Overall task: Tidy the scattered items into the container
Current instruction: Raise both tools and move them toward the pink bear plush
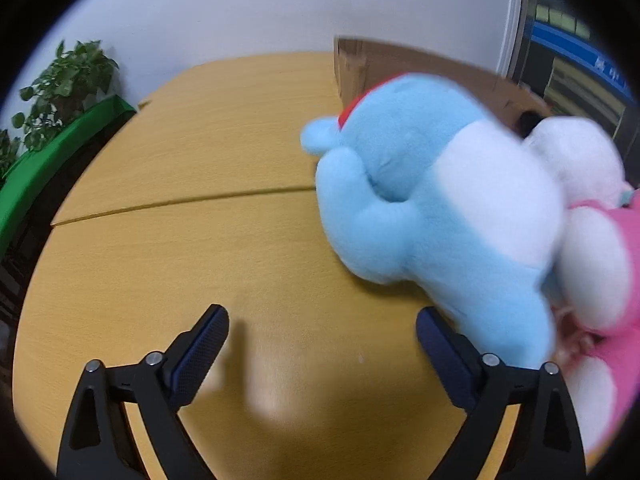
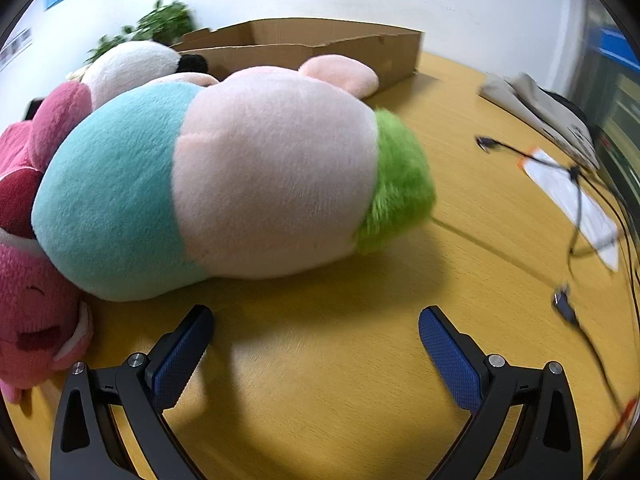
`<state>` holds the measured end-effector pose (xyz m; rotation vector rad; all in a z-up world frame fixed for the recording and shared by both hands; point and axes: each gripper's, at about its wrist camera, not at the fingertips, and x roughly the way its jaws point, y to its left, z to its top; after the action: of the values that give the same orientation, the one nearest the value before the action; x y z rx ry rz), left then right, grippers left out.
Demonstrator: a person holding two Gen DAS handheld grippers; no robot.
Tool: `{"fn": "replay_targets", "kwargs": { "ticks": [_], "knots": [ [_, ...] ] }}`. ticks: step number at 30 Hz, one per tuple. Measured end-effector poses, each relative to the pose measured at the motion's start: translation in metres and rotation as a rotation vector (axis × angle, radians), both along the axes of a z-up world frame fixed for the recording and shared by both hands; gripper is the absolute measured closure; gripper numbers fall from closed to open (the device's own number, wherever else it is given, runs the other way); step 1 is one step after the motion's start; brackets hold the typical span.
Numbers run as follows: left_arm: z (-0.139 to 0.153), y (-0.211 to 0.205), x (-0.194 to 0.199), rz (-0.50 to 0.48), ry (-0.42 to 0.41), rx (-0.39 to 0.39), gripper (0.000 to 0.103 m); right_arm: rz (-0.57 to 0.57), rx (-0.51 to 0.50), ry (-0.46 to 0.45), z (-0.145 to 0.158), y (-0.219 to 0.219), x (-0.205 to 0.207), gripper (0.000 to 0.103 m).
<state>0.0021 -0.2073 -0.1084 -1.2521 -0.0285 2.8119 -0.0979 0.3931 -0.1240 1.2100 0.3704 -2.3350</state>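
Both grippers sit low over the yellow wood-grain surface (image 2: 360, 360), jaws spread wide, nothing between the pads. Left gripper (image 1: 322, 338) has its right pad just beside the foot end of the light-blue-and-white plush toy (image 1: 432, 200), touching or nearly; blur makes it hard to call. Right gripper (image 2: 316, 338) faces the pale-pink plush with a teal section and green furry tuft (image 2: 224, 184), close but apart from it.

Landmark: the open brown cardboard box (image 2: 320, 48), presumably the container. All toys lie on the surface in front of the box, none visibly inside. Fuzzy magenta plush with a stitched face (image 2: 32, 312) and a white plush with a black nose (image 2: 132, 64) are packed against the pink one, on its far-from-cables side.

Judgement: wide jaws suit the bulky soft bodies; pile is tight, so lifting one may drag a neighbour. Loose black cables (image 2: 576, 184) and white paper (image 2: 572, 200) lie right of the box, a snag risk.
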Motion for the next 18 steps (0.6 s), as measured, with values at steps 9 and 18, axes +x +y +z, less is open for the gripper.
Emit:
{"fn": "replay_targets", "kwargs": {
  "ticks": [9,18],
  "knots": [
    [0.078,0.068,0.12,0.022,0.174,0.013,0.001,-0.198,-0.296,0.196,0.088,0.034,0.159,0.0],
    [0.076,0.188,0.124,-0.159,0.174,0.128,0.001,-0.255,-0.287,0.296,0.13,-0.106,0.226,0.0]
  ]
}}
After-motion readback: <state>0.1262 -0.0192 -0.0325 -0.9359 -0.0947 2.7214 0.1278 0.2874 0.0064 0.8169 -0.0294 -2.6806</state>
